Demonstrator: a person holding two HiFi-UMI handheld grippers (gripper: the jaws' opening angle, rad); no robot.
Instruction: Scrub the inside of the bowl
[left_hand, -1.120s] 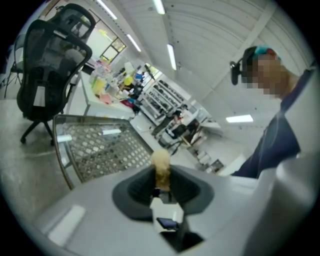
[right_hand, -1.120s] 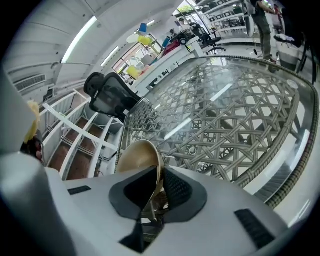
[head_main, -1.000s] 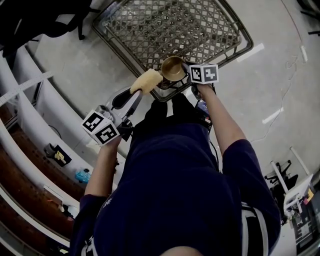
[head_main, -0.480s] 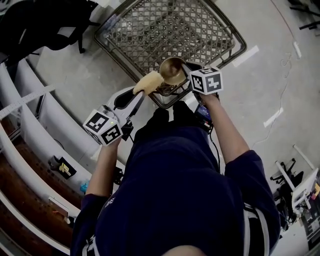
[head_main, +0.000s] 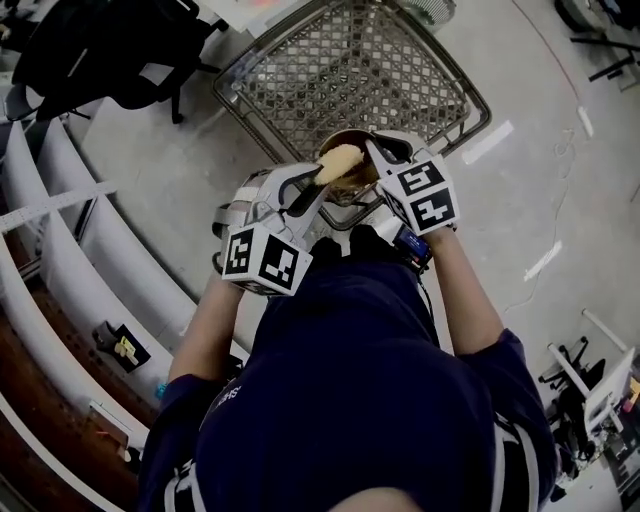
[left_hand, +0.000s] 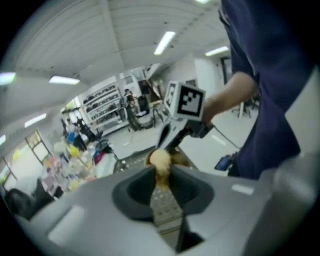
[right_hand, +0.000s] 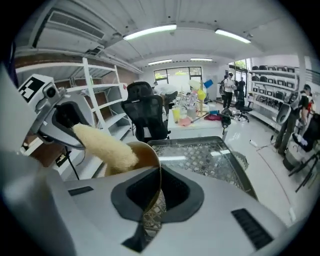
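Right gripper view alone: right gripper (right_hand: 156, 192) tight on bowl (right_hand: 142, 156) rim; left gripper (right_hand: 72, 122) tight on sponge (right_hand: 107, 147).

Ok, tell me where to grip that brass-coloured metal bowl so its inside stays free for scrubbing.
Pinch the thin rim of the brass-coloured metal bowl, one jaw inside and one outside, from the side opposite the pale yellow fluffy sponge. The right tool holds it so, mouth left open.

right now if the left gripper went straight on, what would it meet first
Probably the inside of the brass-coloured metal bowl, which the right gripper holds by its rim. The left gripper leads with its fluffy yellow sponge, which seems inside the bowl; depth is unclear.
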